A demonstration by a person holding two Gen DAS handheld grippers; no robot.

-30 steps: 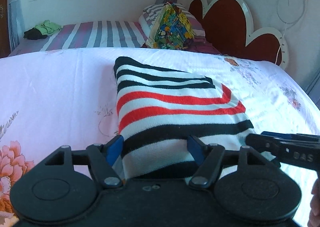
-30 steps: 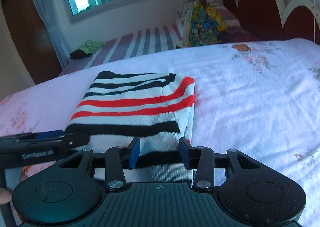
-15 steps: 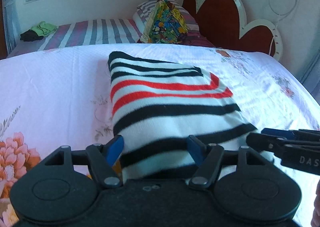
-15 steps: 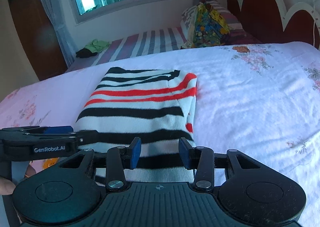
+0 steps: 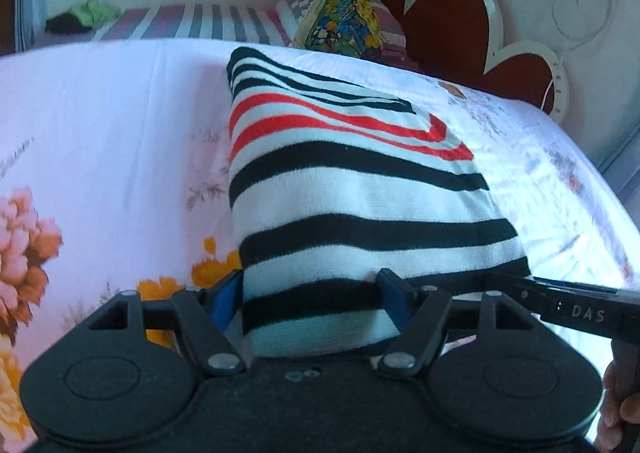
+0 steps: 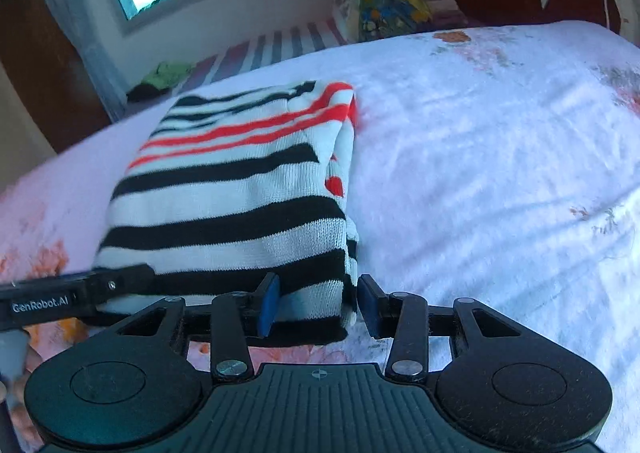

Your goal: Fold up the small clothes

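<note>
A folded sweater [image 5: 352, 193] with black, white and red stripes lies lengthwise on the floral bed sheet [image 5: 100, 125]. Its near edge is raised a little off the sheet. My left gripper [image 5: 308, 293] has the near left part of that edge between its blue pads, and its jaws are opening slightly while the fabric still fills the gap. My right gripper [image 6: 318, 305] is shut on the near right corner of the sweater [image 6: 240, 193]. Each view shows the other gripper's finger [image 5: 572, 307] [image 6: 60, 301] lying alongside the same edge.
A colourful pillow [image 5: 344, 25] and a heart-shaped headboard [image 5: 452, 21] stand beyond the sweater. A second bed with a striped cover [image 5: 208, 21] holds green and dark clothes [image 5: 94, 11]. White sheet [image 6: 500, 173] stretches to the right. A hand [image 5: 618, 405] shows at the lower right.
Both grippers came back toward me and lower with the near edge. The sweater now lies longer and flatter on the bed, and more of its black stripes show.
</note>
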